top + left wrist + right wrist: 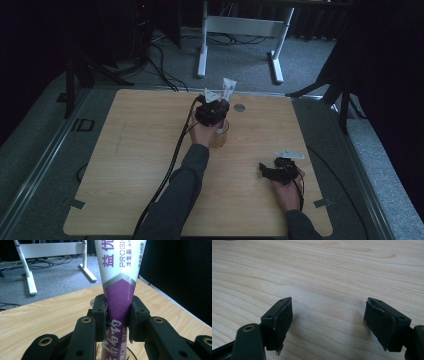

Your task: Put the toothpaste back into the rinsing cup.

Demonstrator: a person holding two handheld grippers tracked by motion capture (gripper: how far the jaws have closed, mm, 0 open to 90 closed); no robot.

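Toward the far edge of the wooden bench [140,165], the left gripper [117,315] clamped a white-and-purple tube [120,277] upright over a clear cup [220,136], while the right gripper [328,317] rested wide open, empty, near the right edge.

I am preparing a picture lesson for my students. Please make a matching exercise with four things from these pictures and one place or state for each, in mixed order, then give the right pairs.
Things:
1. left claw
2. right claw
3. tube
4. glass

Places or states:
A. white above, purple below
B. open, low over bare wood
C. standing on the table under the left hand
D. shut on the tube

Pairs: 1-D, 2-B, 3-A, 4-C
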